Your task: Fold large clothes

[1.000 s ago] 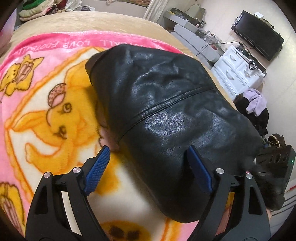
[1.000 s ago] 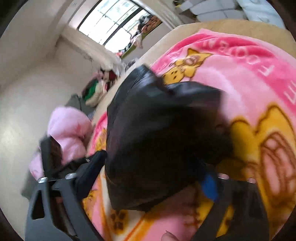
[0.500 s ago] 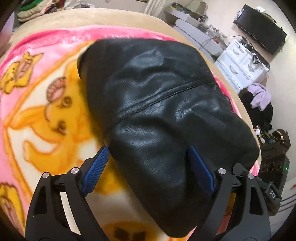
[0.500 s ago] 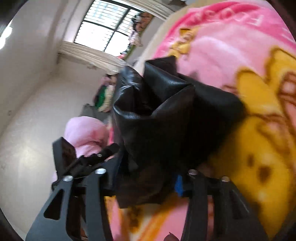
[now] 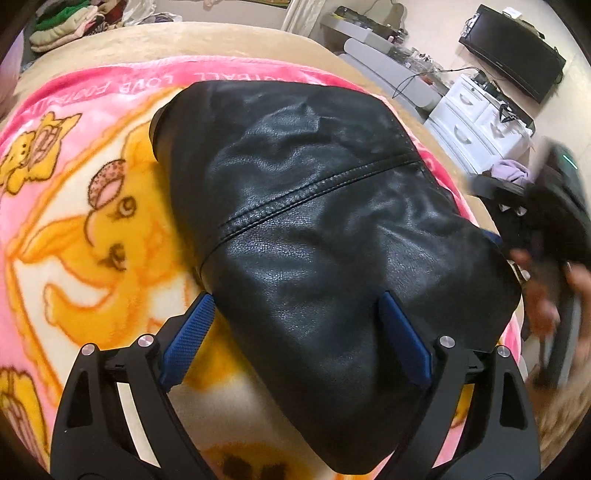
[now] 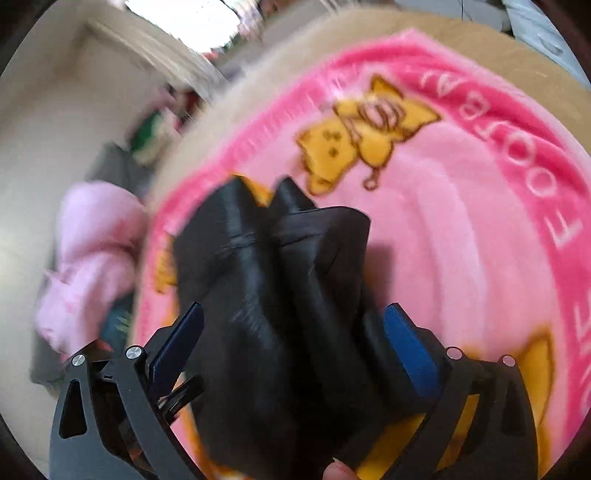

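Note:
A black leather jacket (image 5: 314, 221), folded into a thick bundle, lies on a pink and yellow cartoon blanket (image 5: 85, 236). My left gripper (image 5: 295, 332) is open, its blue pads either side of the bundle's near end, resting over it. My right gripper (image 6: 295, 339) is open around the other end of the jacket (image 6: 280, 280); that view is motion-blurred. The right gripper and the hand that holds it show blurred at the right edge of the left wrist view (image 5: 546, 251).
The blanket covers a tan bed (image 5: 221, 40). A white drawer unit (image 5: 480, 125) and a black TV (image 5: 513, 48) stand at the far right. A pink garment (image 6: 92, 258) lies off the bed's side, folded clothes (image 5: 59, 26) beyond it.
The right gripper has opened and let go of the jacket fold, which dropped onto the bundle. The right gripper swung round fast. The left gripper stayed open over the near end.

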A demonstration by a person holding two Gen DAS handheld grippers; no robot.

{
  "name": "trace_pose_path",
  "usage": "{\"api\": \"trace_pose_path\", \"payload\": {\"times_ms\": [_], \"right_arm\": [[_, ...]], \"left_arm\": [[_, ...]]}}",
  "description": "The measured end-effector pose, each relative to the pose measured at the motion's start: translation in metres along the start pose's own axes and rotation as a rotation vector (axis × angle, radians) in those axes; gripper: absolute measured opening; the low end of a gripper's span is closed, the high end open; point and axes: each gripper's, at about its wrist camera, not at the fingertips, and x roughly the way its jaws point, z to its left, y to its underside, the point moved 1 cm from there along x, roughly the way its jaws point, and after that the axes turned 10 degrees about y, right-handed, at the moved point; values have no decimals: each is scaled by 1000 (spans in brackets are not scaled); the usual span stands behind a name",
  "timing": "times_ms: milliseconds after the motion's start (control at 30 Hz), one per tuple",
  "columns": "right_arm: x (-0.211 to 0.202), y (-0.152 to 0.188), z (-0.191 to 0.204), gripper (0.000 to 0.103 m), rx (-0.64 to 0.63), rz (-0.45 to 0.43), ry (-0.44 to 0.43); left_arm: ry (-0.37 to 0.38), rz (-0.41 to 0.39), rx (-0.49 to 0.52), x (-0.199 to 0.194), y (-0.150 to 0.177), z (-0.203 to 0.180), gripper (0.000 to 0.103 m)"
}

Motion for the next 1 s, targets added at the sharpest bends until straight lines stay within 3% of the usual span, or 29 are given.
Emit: {"api": "trace_pose_path", "payload": {"times_ms": [100, 167, 200, 233, 267, 300, 333, 367, 400, 467, 633, 767, 933, 1000], "right_arm": [[13, -16, 4, 85, 50, 34, -43], [15, -23, 26, 83, -20, 42, -54], [14, -21, 45, 76, -107, 29, -8], [14, -19, 60, 55, -188, 8, 39], [12, -17, 77, 42, -268, -24, 71], [7, -11, 95, 31, -352, -71, 64], [-2, -6, 106, 28, -400, -104, 18], [-15, 1, 119, 26, -445, -144, -81], [-26, 6, 125, 25, -480, -171, -146], [-28, 5, 129, 25, -532, -210, -187], [29, -18, 59, 25, -339, -78, -102], [48, -14, 9, 31, -230, -91, -135], [46, -4, 2, 32, -242, -119, -89], [42, -3, 11, 39, -256, -143, -36]], "left_arm": [[6, -7, 11, -2, -1, -1, 83], [14, -14, 17, -3, -2, -1, 83], [16, -17, 20, -4, -1, 0, 83], [17, -19, 20, -5, -1, 1, 83], [21, -22, 18, -6, 0, 2, 83], [22, -25, 17, -8, 0, 3, 84], [19, -28, 16, -10, -1, 3, 84], [22, -40, 18, -14, -2, 3, 84], [27, -50, 18, -18, -2, 4, 84], [55, -67, 0, -26, -5, 7, 85], [52, -17, 0, -12, -5, 8, 85], [80, 31, -14, 7, 6, 11, 87], [75, 40, -6, 13, 7, 6, 89], [66, 42, 7, 14, 5, 2, 89]]}}
